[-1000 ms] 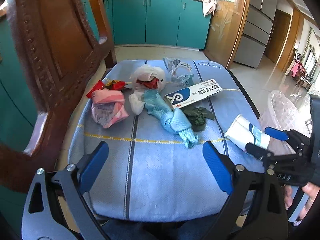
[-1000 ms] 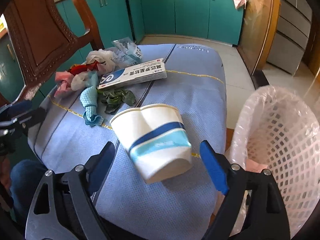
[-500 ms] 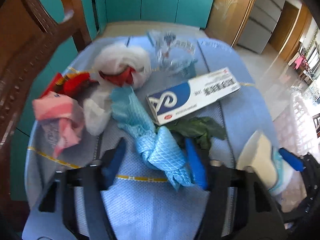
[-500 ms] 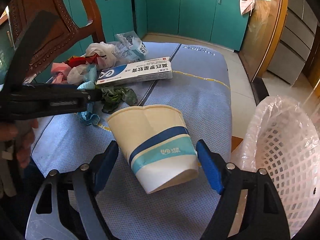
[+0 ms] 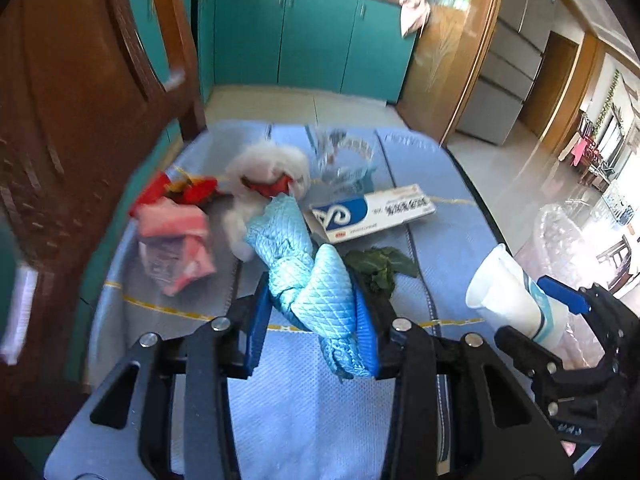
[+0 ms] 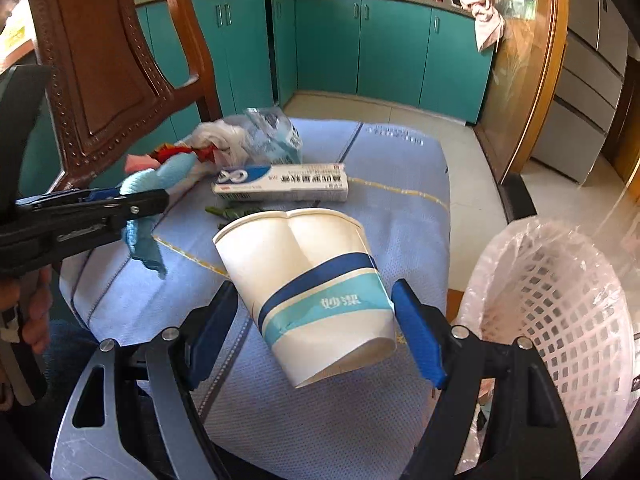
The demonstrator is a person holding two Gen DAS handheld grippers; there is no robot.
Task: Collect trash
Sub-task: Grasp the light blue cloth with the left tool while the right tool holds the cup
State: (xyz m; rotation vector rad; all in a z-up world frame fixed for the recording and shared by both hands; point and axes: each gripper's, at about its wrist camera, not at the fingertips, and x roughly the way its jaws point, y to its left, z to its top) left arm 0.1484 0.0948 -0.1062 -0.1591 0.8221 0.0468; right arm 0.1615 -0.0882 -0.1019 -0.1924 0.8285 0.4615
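My left gripper [image 5: 314, 320] is shut on a knotted light blue cloth [image 5: 308, 276] and holds it just above the blue cushion [image 5: 304, 412]; it also shows in the right wrist view [image 6: 144, 200]. My right gripper [image 6: 316, 320] is shut on a dented white paper cup [image 6: 316, 292] with a blue band, held over the cushion's right side beside the bin. The cup also shows in the left wrist view [image 5: 516, 300]. A white and blue box [image 5: 372, 212], green leaves [image 5: 380, 268], a pink wrapper [image 5: 176, 240], a white bag with red scraps [image 5: 268, 172] and clear plastic [image 5: 344, 156] lie on the cushion.
A white mesh bin [image 6: 560, 312] lined with a clear bag stands on the floor right of the cushion. A carved wooden chair back [image 5: 72, 92] rises at the left. Teal cabinets [image 6: 392, 48] line the far wall.
My left gripper moved forward and closed on the light blue cloth, lifting its end. My right gripper kept hold of the paper cup and shifted slightly.
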